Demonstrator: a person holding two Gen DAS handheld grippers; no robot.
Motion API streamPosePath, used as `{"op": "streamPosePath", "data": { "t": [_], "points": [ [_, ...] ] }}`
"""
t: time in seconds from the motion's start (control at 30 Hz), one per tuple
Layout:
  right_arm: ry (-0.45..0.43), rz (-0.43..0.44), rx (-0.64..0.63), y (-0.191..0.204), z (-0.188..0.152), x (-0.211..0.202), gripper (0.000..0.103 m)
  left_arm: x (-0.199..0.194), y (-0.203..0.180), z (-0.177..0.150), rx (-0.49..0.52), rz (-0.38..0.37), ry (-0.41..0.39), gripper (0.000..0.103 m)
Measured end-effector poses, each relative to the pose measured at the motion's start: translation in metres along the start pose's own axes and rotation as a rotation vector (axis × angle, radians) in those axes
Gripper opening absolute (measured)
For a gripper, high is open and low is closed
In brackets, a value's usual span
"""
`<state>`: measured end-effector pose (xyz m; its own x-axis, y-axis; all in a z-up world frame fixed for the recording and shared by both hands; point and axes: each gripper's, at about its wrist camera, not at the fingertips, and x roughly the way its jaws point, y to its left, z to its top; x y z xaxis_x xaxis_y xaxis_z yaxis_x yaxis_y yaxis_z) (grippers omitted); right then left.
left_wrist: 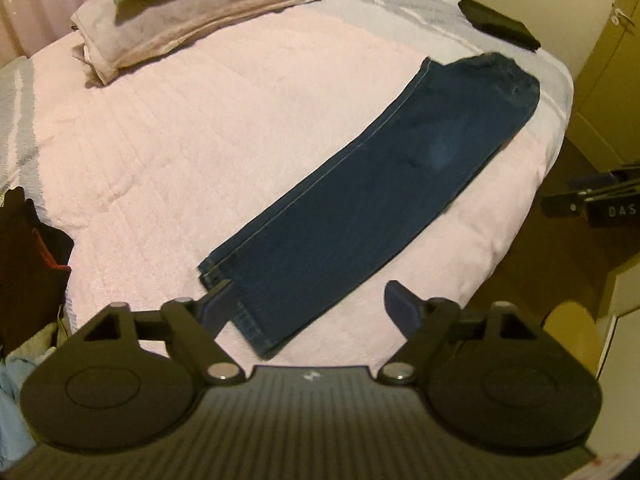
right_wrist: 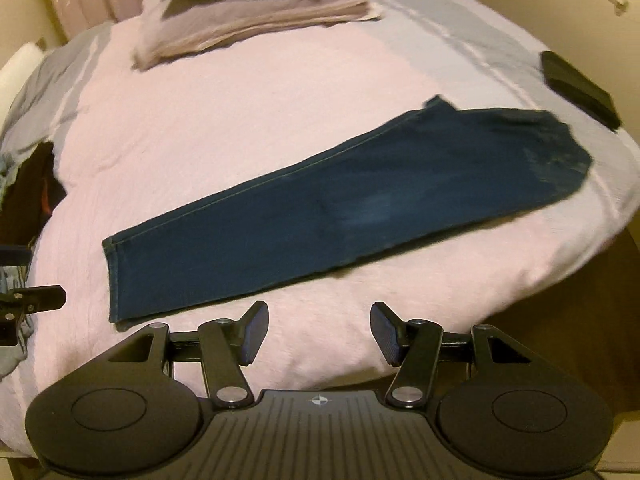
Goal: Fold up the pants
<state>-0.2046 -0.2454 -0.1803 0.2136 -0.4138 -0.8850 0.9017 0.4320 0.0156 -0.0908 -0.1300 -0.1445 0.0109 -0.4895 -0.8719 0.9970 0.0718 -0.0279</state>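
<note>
Dark blue jeans [left_wrist: 372,196] lie flat on the pink bed cover, folded lengthwise with one leg on the other. Their hems point toward me and the waist reaches the far right edge of the bed. My left gripper [left_wrist: 308,308] hovers open just above the hem end, with nothing between its fingers. In the right wrist view the jeans [right_wrist: 320,216] stretch from lower left to upper right. My right gripper [right_wrist: 316,332] stands open over the bare pink cover, just short of the jeans' long near edge. Part of the other gripper [right_wrist: 28,300] shows at the left edge.
A stack of folded blankets with a green pillow [left_wrist: 180,20] sits at the head of the bed. A black folded item [left_wrist: 500,24] lies at the far right corner. Dark clothes [left_wrist: 28,264] pile at the left edge. The bed edge [left_wrist: 532,208] drops off right of the jeans.
</note>
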Motion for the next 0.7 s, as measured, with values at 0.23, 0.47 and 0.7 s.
{"op": "streamPosePath", "data": {
  "t": [0.23,0.47,0.7],
  "points": [
    [0.017,0.024,-0.058,-0.037,-0.004,-0.027,0.055,-0.011,-0.052,-0.001,-0.015,0.068,0.01,0.096],
    [0.037,0.051,-0.143,-0.05,-0.015,-0.036,0.055,-0.022,-0.082,-0.007,-0.02,0.13,0.009,0.101],
    [0.034,0.091,-0.149,-0.059,-0.019,-0.035,0.055,-0.025,-0.089,-0.013,0.016,0.166,0.011,0.101]
  ]
}}
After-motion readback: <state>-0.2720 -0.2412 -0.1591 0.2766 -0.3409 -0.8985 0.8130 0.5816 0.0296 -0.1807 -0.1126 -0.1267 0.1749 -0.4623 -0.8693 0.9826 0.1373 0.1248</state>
